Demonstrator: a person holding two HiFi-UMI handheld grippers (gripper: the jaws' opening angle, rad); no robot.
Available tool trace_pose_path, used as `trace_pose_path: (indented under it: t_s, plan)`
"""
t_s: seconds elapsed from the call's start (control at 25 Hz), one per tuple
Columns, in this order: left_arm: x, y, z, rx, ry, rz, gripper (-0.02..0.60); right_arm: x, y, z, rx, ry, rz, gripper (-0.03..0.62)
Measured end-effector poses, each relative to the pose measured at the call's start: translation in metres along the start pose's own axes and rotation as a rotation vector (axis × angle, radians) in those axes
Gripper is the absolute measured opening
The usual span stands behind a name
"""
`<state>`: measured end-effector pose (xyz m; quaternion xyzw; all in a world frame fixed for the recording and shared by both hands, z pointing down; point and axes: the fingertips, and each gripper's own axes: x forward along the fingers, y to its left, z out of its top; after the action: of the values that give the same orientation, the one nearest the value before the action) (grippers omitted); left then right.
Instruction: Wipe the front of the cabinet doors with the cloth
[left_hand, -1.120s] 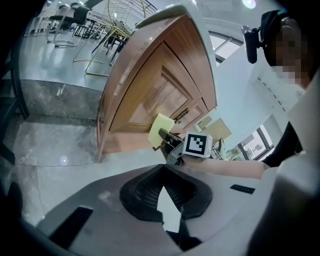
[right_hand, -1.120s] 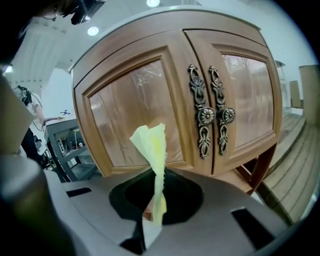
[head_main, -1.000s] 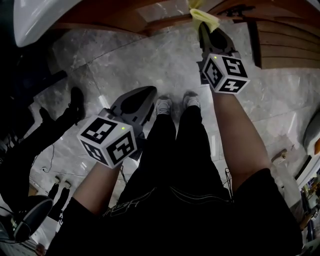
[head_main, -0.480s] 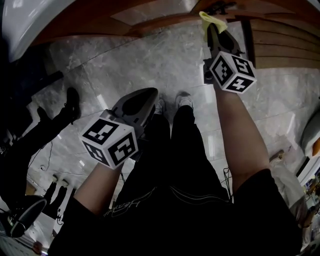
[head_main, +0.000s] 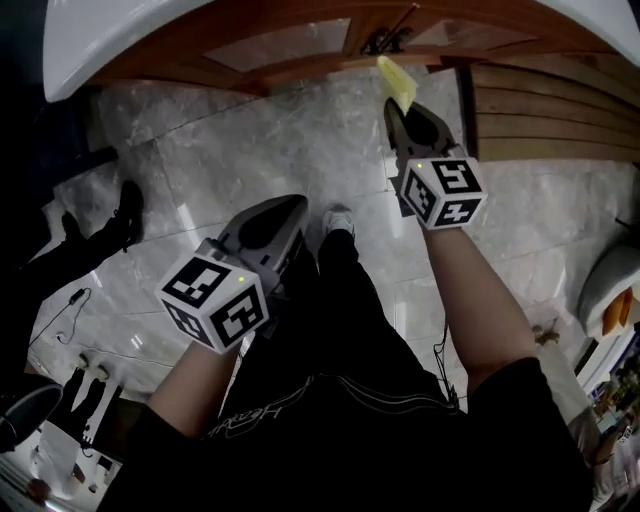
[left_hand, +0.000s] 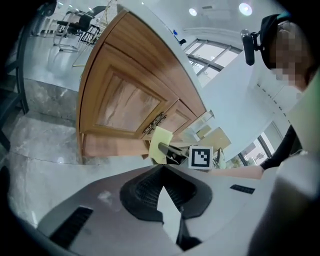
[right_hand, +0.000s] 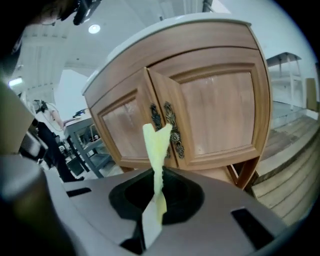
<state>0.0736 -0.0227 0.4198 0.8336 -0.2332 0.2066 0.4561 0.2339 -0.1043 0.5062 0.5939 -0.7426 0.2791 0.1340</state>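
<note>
Right hand-held gripper (right_hand: 159, 172) is clamped on the cloth (right_hand: 157, 142). It's pale yellow, thin, pinched into a creased upright strip poking past the jaws, in line with the dark ornate handles (right_hand: 170, 127) where the wooden cabinet doors (right_hand: 220, 107) meet. Left hand-held gripper (left_hand: 162, 170) hangs over the marble floor (head_main: 250, 130), jaws together, nothing between them.
</note>
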Motion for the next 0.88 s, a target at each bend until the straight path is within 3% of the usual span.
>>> trace_pose_path:
  t_s: [0.32,0.6,0.72,0.88]
  plan:
    - [-0.046,-0.058,0.018,-0.021,-0.084,-0.007,0.006,-0.115,0.057,0.037,-0.048,0.063,0.165,0.041]
    - [-0.107,-0.122,0.046,0.118,-0.138,-0.053,0.006,-0.212,0.132,0.121,-0.009,0.012,0.354,0.041]
    - [-0.148,-0.161,0.056,0.216,-0.185,-0.110,0.006,-0.262,0.174,0.148,-0.049,-0.023,0.413,0.040]
    - [-0.207,-0.214,0.049,0.353,-0.238,-0.209,0.006,-0.329,0.232,0.162,-0.151,-0.088,0.428,0.040]
